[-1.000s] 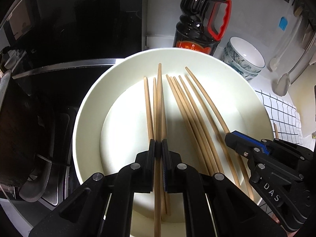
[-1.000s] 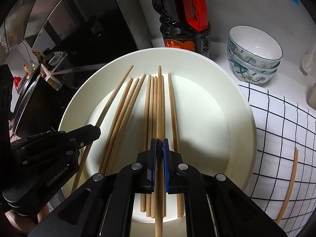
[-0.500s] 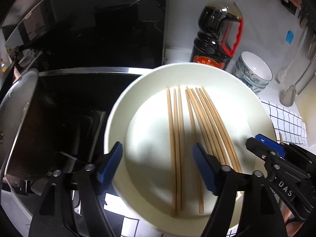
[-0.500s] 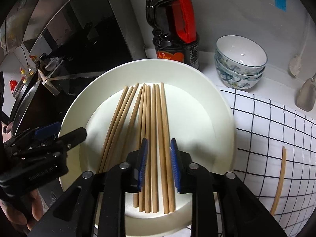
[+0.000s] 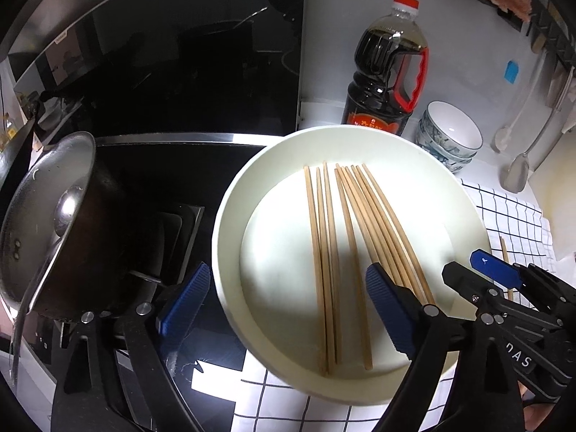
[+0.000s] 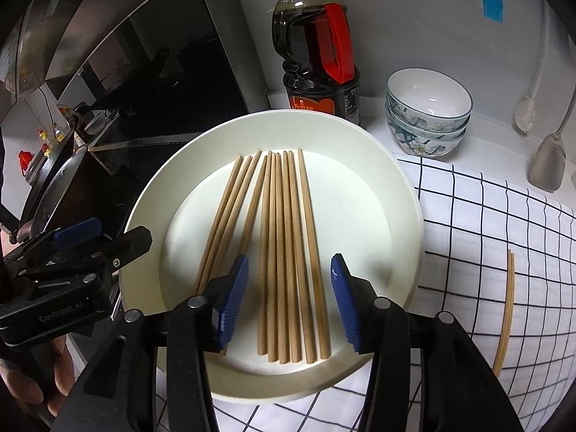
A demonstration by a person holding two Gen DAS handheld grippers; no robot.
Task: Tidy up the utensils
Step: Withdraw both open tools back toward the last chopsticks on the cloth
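Opening still, my left gripper [image 5: 284, 309] straddles the plate's [image 6: 403, 194] left rim, gripping nothing; chopsticks [image 6: 284, 252] lie inside it, and my right gripper [image 6: 289, 298] widens above them, empty, with checked cloth [image 6: 486, 223] free rightward.

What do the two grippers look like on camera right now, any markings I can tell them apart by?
Both are black linkage frames with silver pivot bolts and ribbed blue finger pads. The left gripper carries pale "GenRobot.AI" lettering on its side; the right gripper shows the letters "DAS". No cables or sleeves are visible.
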